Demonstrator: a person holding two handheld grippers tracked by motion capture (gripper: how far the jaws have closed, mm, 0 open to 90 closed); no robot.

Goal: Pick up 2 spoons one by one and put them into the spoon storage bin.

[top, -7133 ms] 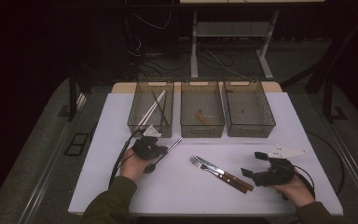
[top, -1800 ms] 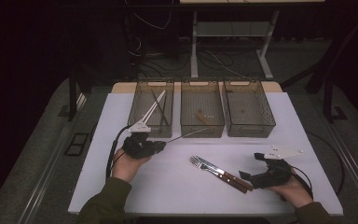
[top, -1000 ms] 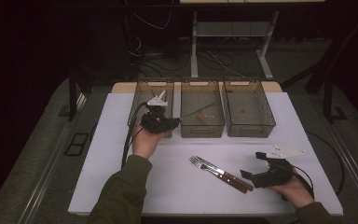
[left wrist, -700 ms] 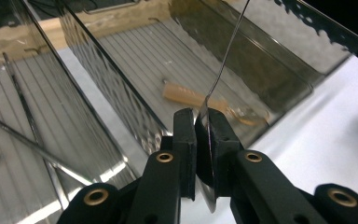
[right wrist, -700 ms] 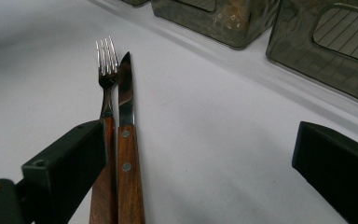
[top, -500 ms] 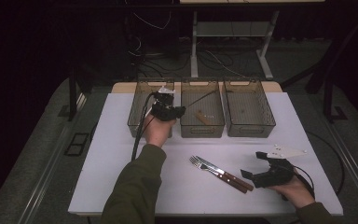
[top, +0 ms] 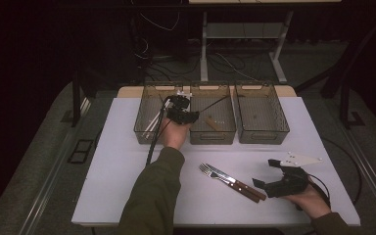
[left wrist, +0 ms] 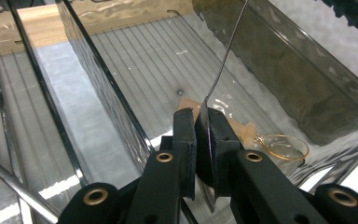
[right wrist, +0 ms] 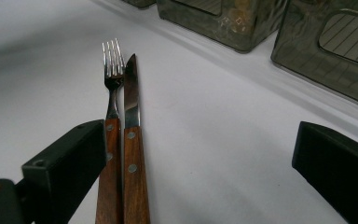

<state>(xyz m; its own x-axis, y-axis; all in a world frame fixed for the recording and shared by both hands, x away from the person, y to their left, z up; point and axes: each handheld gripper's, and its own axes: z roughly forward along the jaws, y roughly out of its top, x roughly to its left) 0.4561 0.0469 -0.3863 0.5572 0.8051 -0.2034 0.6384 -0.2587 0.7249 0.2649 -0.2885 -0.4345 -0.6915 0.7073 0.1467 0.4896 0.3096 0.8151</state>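
High view: left gripper (top: 185,108) is held up over the wall between the left bin (top: 149,113) and the middle bin (top: 212,113), a thin metal utensil (top: 214,103) clamped in it and slanting out over the middle bin; right gripper (top: 276,178) rests on the table (top: 112,161), well in front of the middle bin, just right of the fork (top: 216,175) and knife (top: 239,182). Left gripper view: jaws clenched on the thin metal utensil (left wrist: 208,140), its slim stem rising over the middle bin (left wrist: 279,70) floor. Right gripper view: jaws spread wide, released, fork (right wrist: 113,93) and knife (right wrist: 131,116) lying side by side between them, nearer the left jaw.
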